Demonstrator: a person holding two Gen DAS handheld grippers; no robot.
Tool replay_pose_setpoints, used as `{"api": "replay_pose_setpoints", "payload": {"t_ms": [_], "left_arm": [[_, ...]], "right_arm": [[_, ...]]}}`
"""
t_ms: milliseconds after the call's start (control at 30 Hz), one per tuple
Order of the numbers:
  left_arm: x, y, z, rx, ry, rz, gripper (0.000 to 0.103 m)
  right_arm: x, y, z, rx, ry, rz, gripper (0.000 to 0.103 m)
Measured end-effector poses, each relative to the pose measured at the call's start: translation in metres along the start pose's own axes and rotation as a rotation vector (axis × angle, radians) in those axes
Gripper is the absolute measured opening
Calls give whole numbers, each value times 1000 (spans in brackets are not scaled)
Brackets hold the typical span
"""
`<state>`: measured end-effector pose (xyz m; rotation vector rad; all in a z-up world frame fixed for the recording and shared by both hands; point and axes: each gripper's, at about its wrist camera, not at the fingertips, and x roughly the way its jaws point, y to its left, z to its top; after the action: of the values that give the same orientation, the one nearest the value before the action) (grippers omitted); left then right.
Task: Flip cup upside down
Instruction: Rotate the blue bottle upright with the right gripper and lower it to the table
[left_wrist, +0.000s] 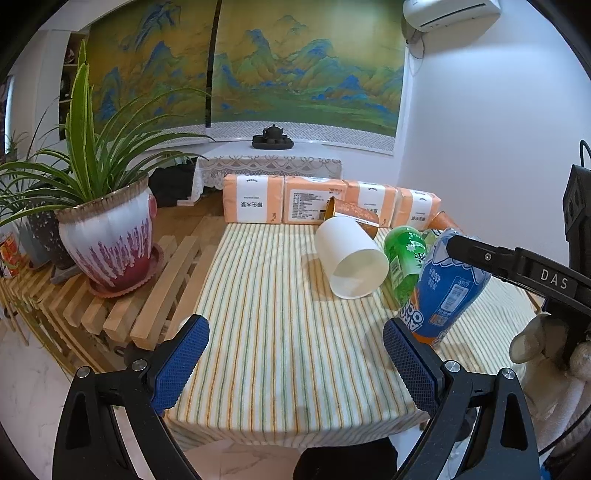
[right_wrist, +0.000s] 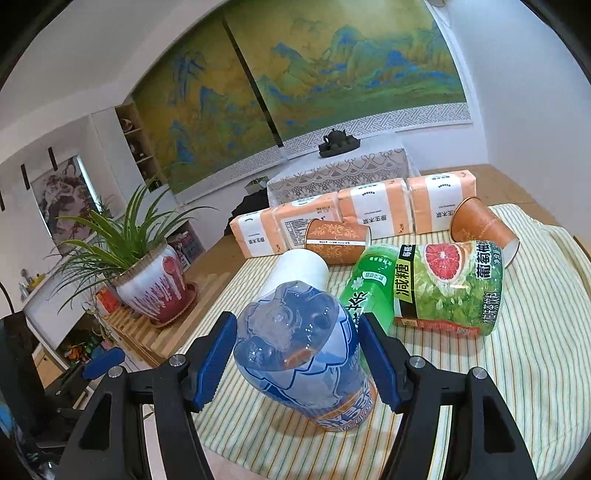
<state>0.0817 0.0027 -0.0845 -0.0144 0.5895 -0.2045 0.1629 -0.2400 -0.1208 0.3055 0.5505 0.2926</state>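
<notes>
A white paper cup (left_wrist: 351, 258) lies on its side on the striped cloth (left_wrist: 273, 343), its mouth facing me; the right wrist view shows only its base (right_wrist: 299, 269) behind the bottle. My left gripper (left_wrist: 295, 328) is open over the cloth's near part, well short of the cup, with nothing between its blue pads. My right gripper (right_wrist: 297, 325) is shut on a blue drink bottle (right_wrist: 303, 354), which is upside down and tilted with its cap end on the cloth. That bottle (left_wrist: 447, 291) stands right of the white cup, one right finger (left_wrist: 491, 258) against it.
A green bottle (left_wrist: 404, 266) lies between the white cup and the blue bottle. Two orange cups (right_wrist: 336, 240) (right_wrist: 480, 229) lie on their sides before a row of tissue packs (left_wrist: 295, 199). A potted plant (left_wrist: 107, 240) stands on wooden slats at left. A gloved hand (left_wrist: 535, 343) is at right.
</notes>
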Motion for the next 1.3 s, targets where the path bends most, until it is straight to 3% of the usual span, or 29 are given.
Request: {"api": "replay_pose_setpoints", "payload": {"t_ms": [533, 733, 967, 1300], "left_arm": [[0, -7, -1, 17, 5, -17, 97], [-2, -10, 0, 22, 3, -23, 98], [-6, -11, 2, 24, -5, -32, 99], [-22, -12, 10, 19, -55, -33, 101]], "right_arm": [[-3, -2, 0, -2, -3, 4, 66], [-8, 0, -1, -14, -10, -6, 79], [-19, 8, 2, -43, -36, -13, 81], [-47, 20, -5, -81, -83, -82, 82]]}}
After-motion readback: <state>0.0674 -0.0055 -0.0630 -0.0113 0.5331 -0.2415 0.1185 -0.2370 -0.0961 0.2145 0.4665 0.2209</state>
